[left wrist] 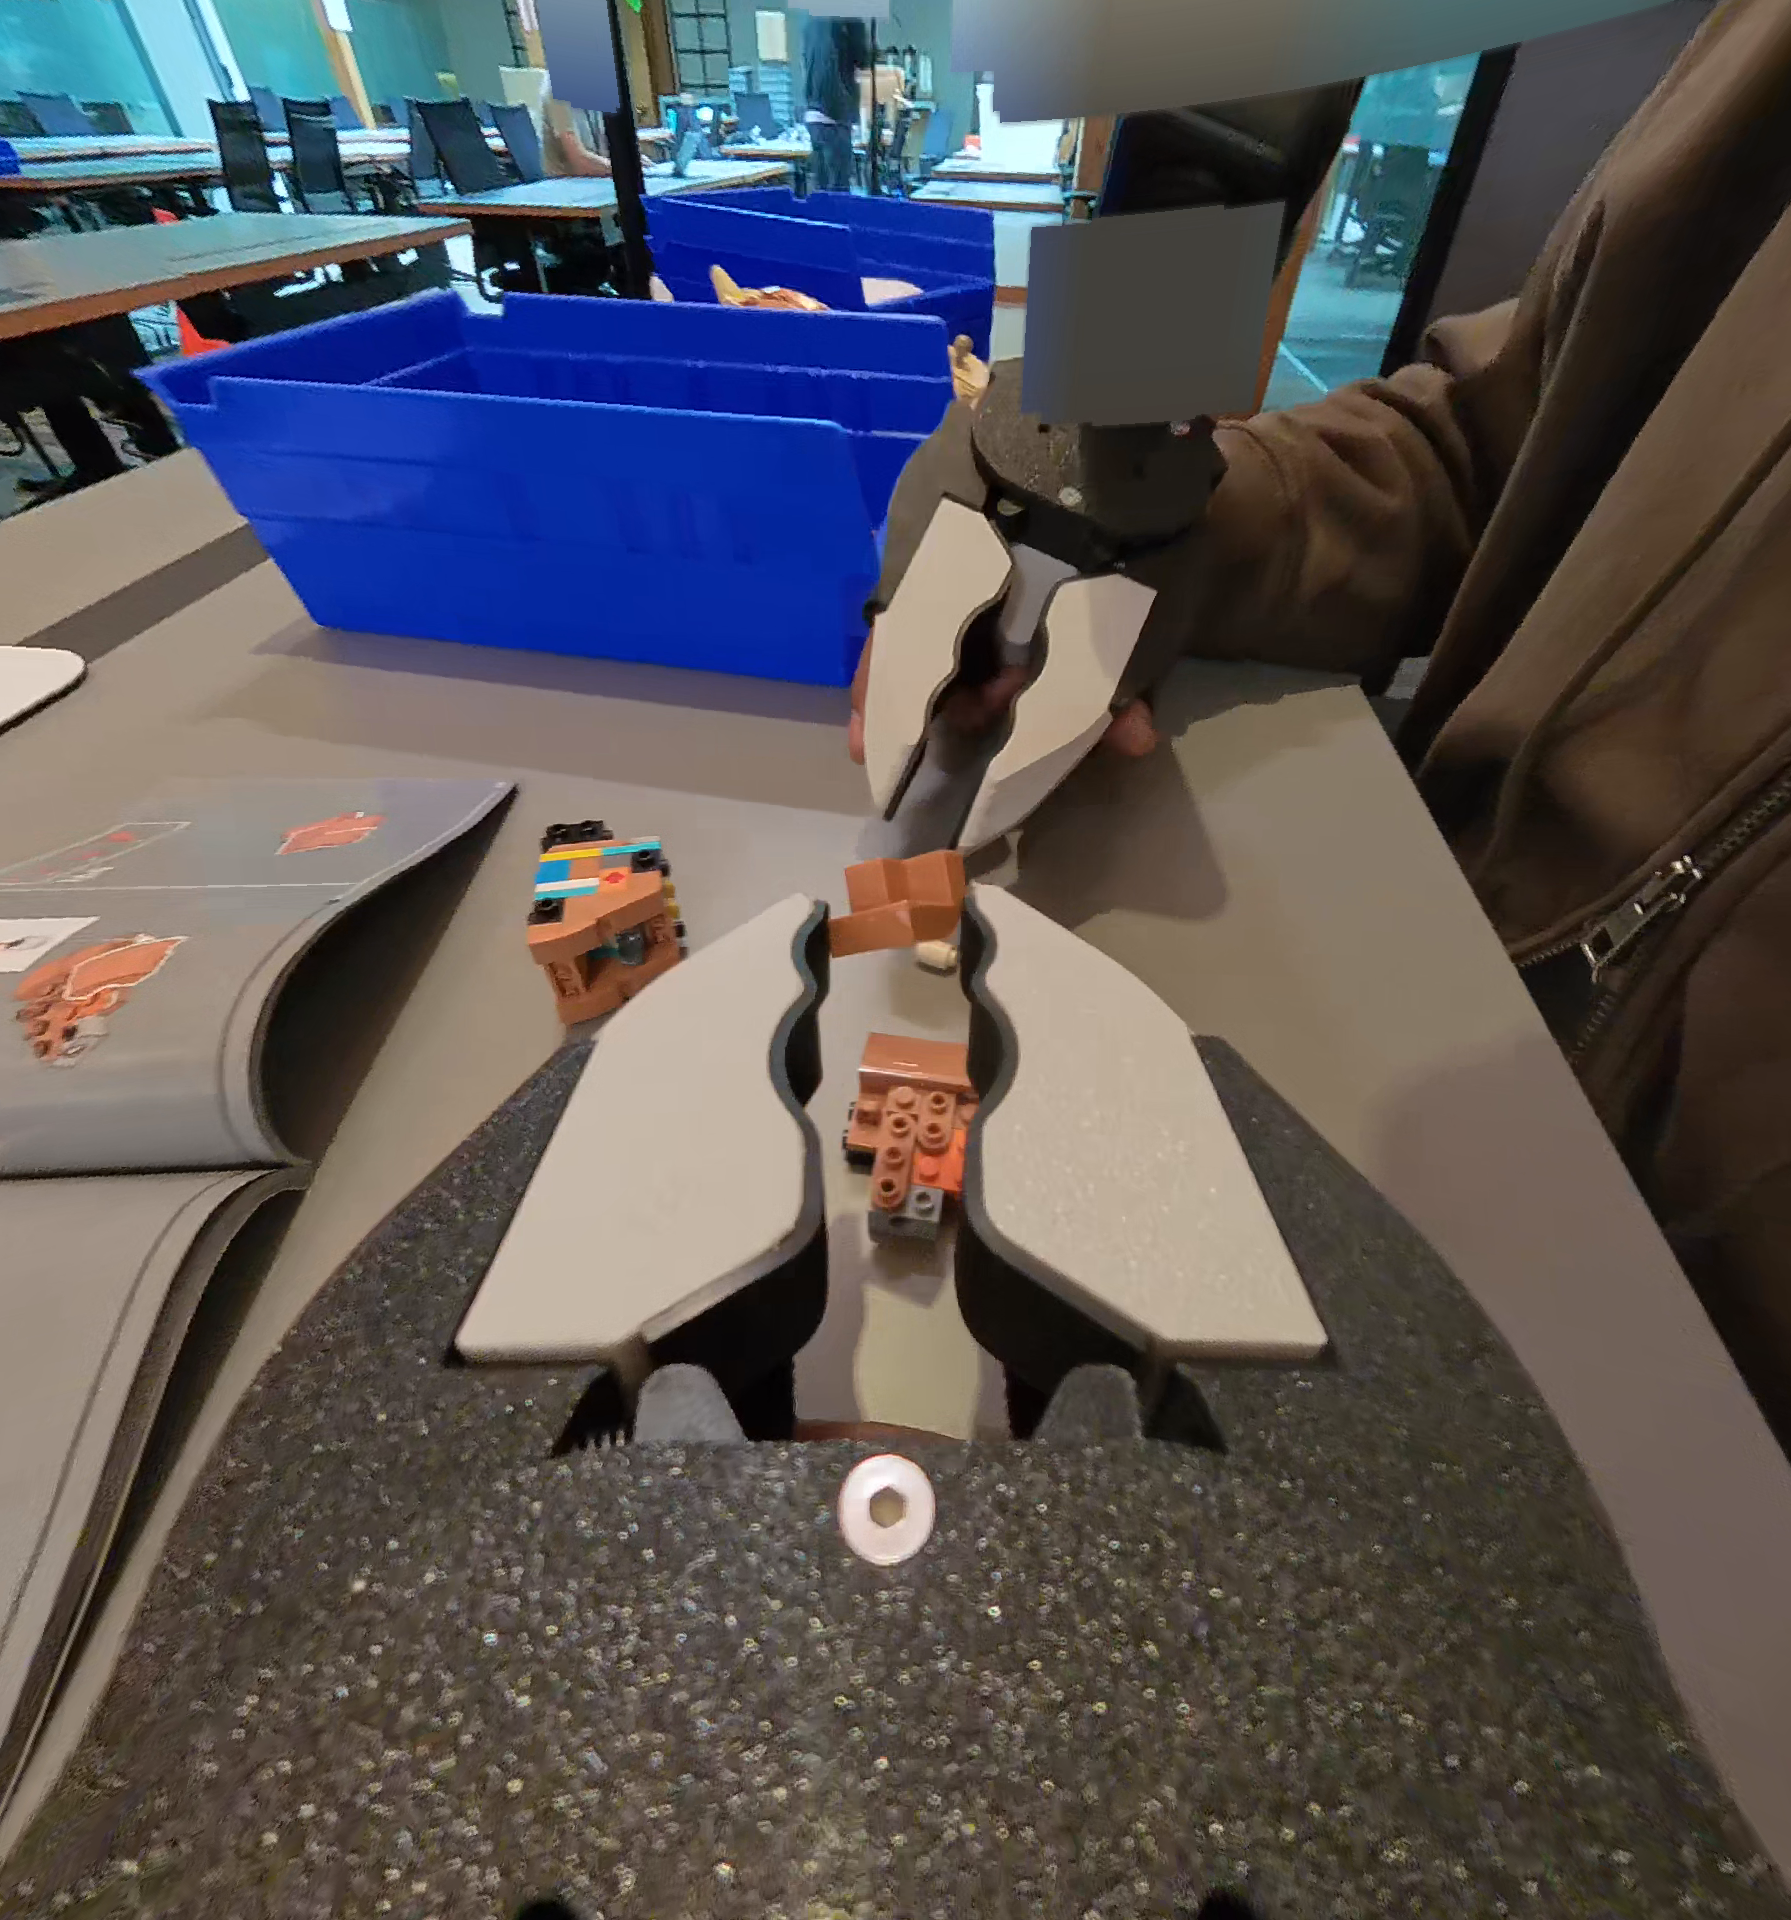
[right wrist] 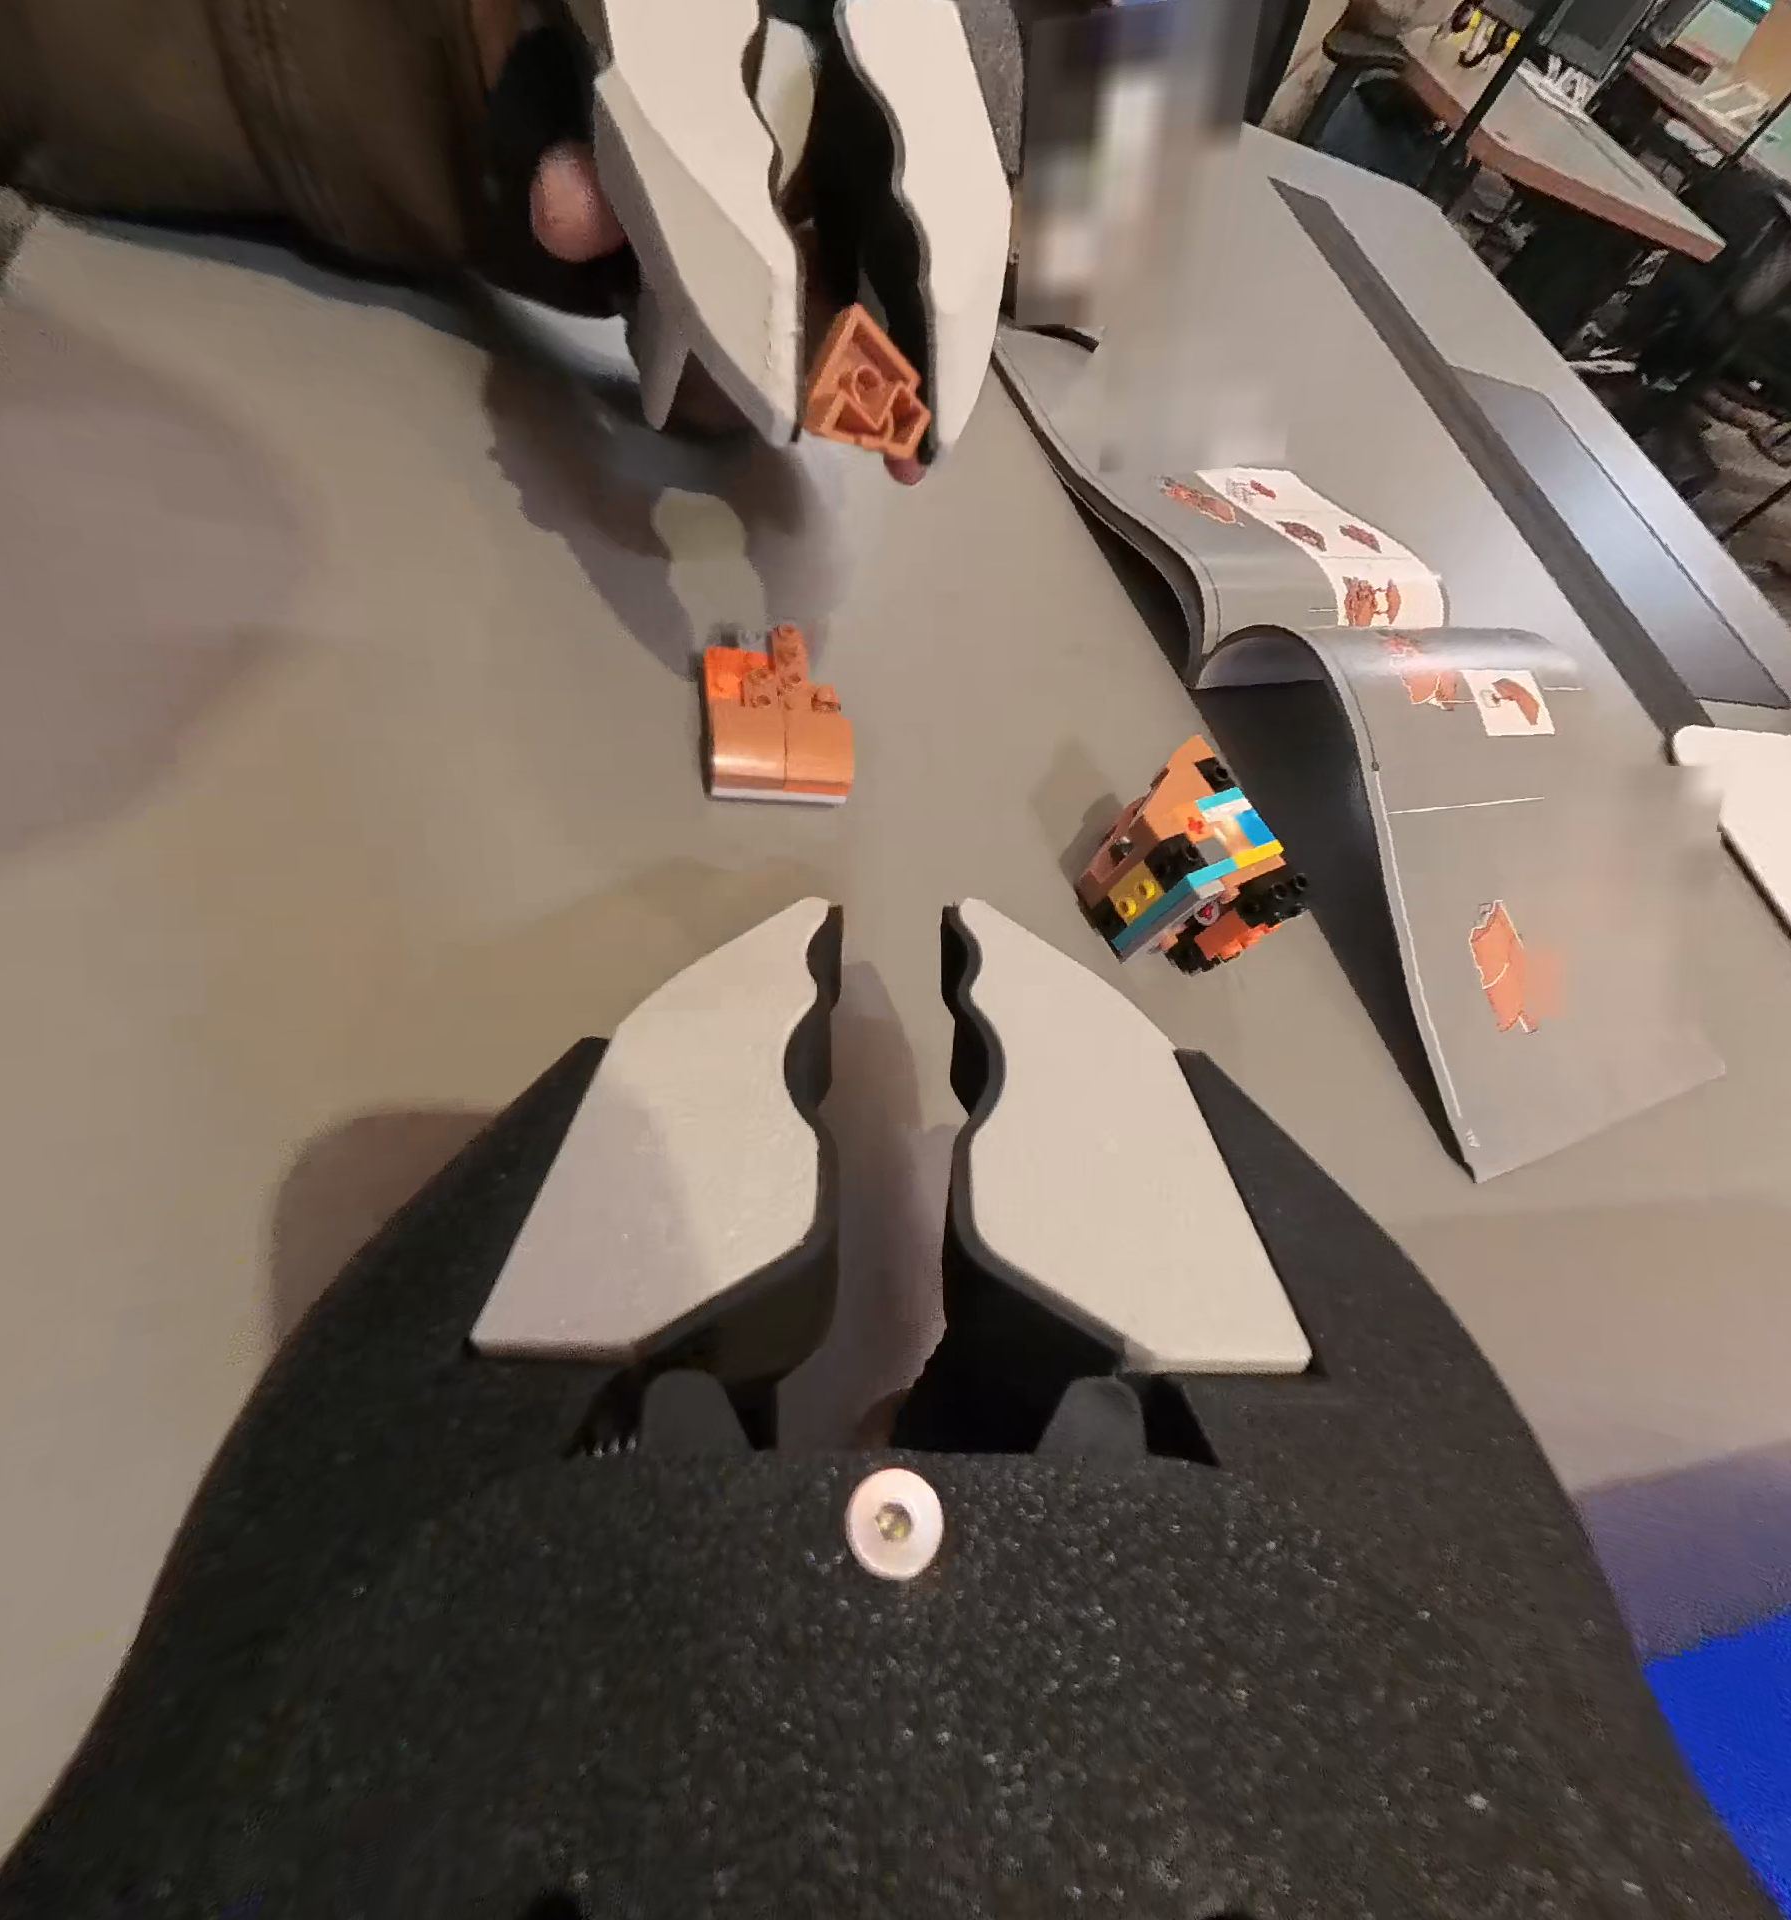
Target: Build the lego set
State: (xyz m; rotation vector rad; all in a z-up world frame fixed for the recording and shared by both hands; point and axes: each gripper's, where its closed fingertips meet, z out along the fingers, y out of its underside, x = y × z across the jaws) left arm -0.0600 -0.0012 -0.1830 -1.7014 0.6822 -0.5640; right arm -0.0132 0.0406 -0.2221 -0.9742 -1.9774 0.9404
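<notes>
brown brick (right wrist: pixel 863 393) in left gripper (right wrist: pixel 860 416); studded sub-assy (right wrist: pixel 777 717) flat on table.

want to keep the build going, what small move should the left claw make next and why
Probably ease the left claw down toward the small brown assembly. The claw is shut on a brown piece, and the assembly lies close by on the table with its studs exposed. The right claw is open and empty.
</notes>
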